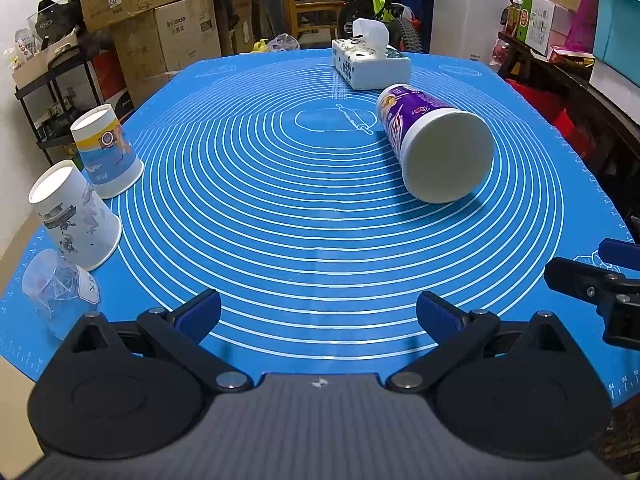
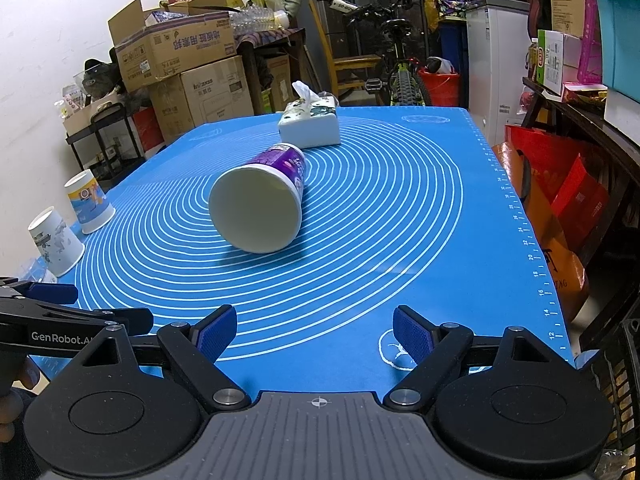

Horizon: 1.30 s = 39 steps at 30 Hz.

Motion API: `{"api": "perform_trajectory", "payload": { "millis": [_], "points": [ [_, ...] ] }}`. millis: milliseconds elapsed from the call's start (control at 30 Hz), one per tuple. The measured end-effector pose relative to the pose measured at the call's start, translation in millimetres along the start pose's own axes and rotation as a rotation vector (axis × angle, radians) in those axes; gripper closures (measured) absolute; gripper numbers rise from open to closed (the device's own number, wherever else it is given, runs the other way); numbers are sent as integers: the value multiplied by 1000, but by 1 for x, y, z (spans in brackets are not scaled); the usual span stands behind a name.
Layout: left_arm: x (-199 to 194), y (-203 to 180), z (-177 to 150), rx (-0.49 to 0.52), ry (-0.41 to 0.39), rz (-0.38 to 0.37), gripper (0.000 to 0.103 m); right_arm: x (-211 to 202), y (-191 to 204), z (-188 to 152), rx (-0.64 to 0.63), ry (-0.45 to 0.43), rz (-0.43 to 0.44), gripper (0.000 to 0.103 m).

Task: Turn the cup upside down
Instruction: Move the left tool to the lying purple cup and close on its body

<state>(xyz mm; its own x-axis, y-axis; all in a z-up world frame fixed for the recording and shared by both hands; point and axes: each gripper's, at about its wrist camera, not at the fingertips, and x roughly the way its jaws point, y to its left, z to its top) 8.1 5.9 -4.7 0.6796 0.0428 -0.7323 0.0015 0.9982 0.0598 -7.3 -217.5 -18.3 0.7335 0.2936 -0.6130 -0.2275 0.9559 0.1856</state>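
A purple and white paper cup (image 1: 432,140) lies on its side on the blue mat (image 1: 312,240), its open mouth turned toward me; it also shows in the right wrist view (image 2: 260,204). My left gripper (image 1: 318,316) is open and empty, low over the mat's near edge, well short of the cup. My right gripper (image 2: 314,336) is open and empty, also near the front edge, with the cup ahead and slightly left. The right gripper shows at the right edge of the left wrist view (image 1: 600,280).
Two paper cups stand upside down at the mat's left edge (image 1: 106,152) (image 1: 74,216), with a clear plastic cup (image 1: 58,292) in front. A tissue box (image 1: 370,65) sits at the far side. Boxes, shelves and bags surround the table.
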Motion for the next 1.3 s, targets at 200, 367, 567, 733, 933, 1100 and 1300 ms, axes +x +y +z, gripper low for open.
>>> {"api": "perform_trajectory", "payload": {
  "millis": [200, 367, 567, 733, 933, 1100, 1300],
  "points": [
    [0, -1, 0, 3, -1, 2, 1, -2, -1, -3, 3, -2, 2, 16],
    [-1, -3, 2, 9, -5, 4, 1, -1, -1, -1, 4, -3, 4, 16],
    [-9, -10, 12, 26, -39, -11, 1, 2, -8, 3, 8, -11, 10, 16],
    [-8, -16, 32, 25, -60, -24, 1, 2, -11, 11, 9, -41, 8, 16],
    [1, -30, 71, 26, -90, -30, 1, 5, -20, 31, 10, -91, 0, 16],
    [21, -56, 109, 67, -97, -64, 1, 10, -31, 45, 23, -116, -22, 16],
    [78, -90, 138, 91, 19, -54, 1, 18, -41, 45, 57, -101, -49, 16]
  ]
}}
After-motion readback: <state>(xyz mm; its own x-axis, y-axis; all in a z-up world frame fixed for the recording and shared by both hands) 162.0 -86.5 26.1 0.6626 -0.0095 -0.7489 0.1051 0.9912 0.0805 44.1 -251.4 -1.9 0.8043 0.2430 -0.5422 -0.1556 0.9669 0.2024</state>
